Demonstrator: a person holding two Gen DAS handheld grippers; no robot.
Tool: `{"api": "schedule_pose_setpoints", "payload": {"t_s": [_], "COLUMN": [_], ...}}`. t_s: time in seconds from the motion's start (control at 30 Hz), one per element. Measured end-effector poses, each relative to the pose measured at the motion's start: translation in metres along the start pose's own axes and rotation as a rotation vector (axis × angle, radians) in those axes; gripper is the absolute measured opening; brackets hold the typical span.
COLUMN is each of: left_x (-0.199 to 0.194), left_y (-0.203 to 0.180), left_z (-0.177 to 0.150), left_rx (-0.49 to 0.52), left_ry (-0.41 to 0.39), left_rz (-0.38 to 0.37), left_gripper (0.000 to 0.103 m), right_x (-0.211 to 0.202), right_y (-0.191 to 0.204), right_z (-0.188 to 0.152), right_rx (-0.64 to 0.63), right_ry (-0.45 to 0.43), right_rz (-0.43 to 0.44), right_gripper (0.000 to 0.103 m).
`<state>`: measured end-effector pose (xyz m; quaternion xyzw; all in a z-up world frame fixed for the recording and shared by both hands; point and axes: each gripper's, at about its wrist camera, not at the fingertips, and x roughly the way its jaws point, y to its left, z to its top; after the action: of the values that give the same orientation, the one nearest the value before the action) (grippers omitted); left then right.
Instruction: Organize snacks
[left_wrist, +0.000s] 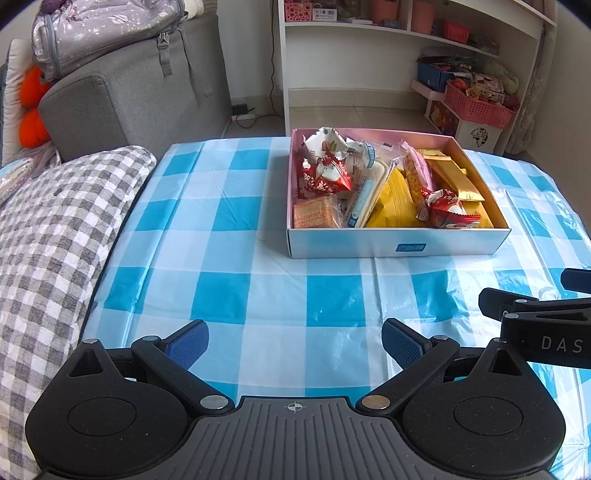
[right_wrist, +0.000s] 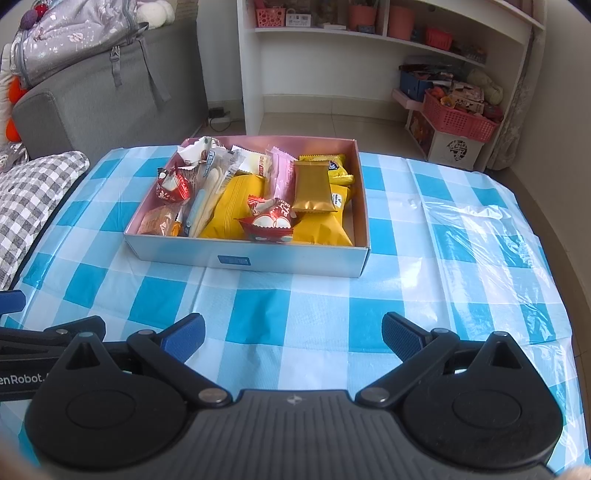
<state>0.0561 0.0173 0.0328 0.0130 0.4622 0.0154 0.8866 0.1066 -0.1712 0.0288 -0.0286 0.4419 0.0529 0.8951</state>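
Both my left tongs (left_wrist: 294, 341) and right tongs (right_wrist: 291, 338) hang released above the surface (left_wrist: 258, 295); the snacks look boxed (right_wrist: 288, 264), so next I'd only check for strays.

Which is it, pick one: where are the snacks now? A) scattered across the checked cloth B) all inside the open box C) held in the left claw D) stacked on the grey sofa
B: the wrapped snacks all lie inside the open box, and both claws are open and empty.
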Motion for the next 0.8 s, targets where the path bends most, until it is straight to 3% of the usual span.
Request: {"api": "schedule_pose_setpoints", "payload": {"t_s": [0.8], "left_x": [0.0005], "left_y": [0.0005], "left_z": [-0.0004], "left_rx": [-0.004], "left_ry": [0.001], "left_rz": [-0.003], "left_gripper": [0.101], "right_x": [0.0004], "right_y": [0.0009], "right_z": [-0.0010], "right_rx": [-0.006], "right_ry": [0.004], "right_rz": [0.000], "right_gripper": [0.102]}}
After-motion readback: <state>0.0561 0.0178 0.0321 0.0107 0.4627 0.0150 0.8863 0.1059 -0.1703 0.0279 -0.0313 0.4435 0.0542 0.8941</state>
